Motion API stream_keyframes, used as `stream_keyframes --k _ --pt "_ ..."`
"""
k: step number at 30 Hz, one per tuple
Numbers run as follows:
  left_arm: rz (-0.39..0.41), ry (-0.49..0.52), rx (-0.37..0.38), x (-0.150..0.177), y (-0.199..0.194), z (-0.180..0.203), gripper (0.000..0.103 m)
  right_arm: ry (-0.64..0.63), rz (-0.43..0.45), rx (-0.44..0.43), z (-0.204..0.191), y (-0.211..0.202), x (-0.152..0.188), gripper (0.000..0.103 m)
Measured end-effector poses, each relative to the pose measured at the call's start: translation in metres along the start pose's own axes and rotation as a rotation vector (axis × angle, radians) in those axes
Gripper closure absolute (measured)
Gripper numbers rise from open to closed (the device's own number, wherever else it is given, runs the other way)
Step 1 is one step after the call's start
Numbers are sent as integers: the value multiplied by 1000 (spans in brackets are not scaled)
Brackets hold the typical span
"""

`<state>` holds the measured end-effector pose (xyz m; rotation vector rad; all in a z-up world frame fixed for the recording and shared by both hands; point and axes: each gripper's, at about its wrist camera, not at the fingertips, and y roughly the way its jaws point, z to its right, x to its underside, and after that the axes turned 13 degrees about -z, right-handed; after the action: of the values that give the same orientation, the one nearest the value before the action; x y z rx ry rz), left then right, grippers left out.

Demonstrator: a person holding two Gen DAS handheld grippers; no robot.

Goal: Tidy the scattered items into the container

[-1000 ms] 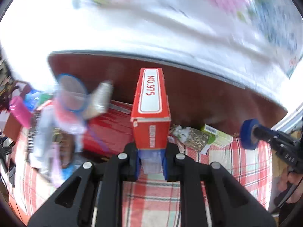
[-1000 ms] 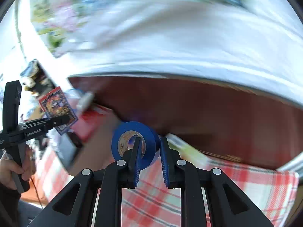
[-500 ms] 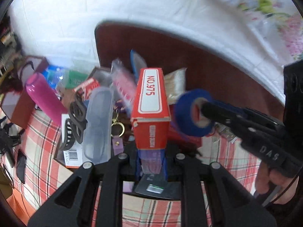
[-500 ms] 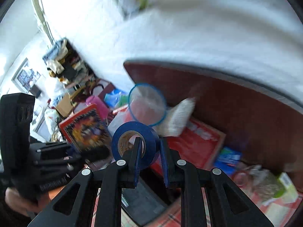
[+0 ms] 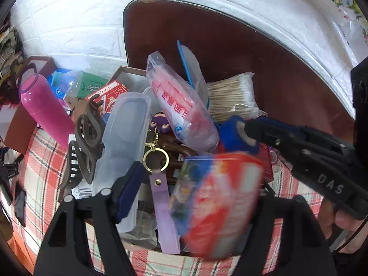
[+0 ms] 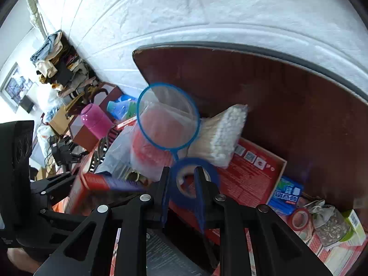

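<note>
Hovering over an overfull box (image 5: 128, 71), the left gripper (image 5: 184, 197) has wide-open jaws; the blurred red carton (image 5: 220, 204) looks released. The right gripper (image 6: 181, 179) has its jaws spread around blue tape (image 6: 195, 179). Both could slide off the heap onto the desk (image 5: 41, 161).

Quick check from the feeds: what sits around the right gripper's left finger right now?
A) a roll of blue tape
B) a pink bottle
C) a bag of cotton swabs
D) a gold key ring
A: in the right wrist view the blue tape roll is threaded over one finger of the right gripper, whose fingers stand apart, above the cluttered container.
</note>
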<state>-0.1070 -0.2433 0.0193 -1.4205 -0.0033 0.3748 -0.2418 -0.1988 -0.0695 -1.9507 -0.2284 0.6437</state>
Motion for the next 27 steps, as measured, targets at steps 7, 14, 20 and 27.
stream_keyframes --k 7,14,20,27 --pt "37 3 -32 4 -10 4 15 21 57 -4 11 -19 5 35" --pt "91 -19 -12 11 -36 -3 14 111 140 -12 47 -52 28 35" --pt "129 -20 -20 9 -62 1 14 192 138 -15 73 -66 43 35" --pt "150 -21 -69 2 -85 9 14 134 113 -22 48 -75 47 35"
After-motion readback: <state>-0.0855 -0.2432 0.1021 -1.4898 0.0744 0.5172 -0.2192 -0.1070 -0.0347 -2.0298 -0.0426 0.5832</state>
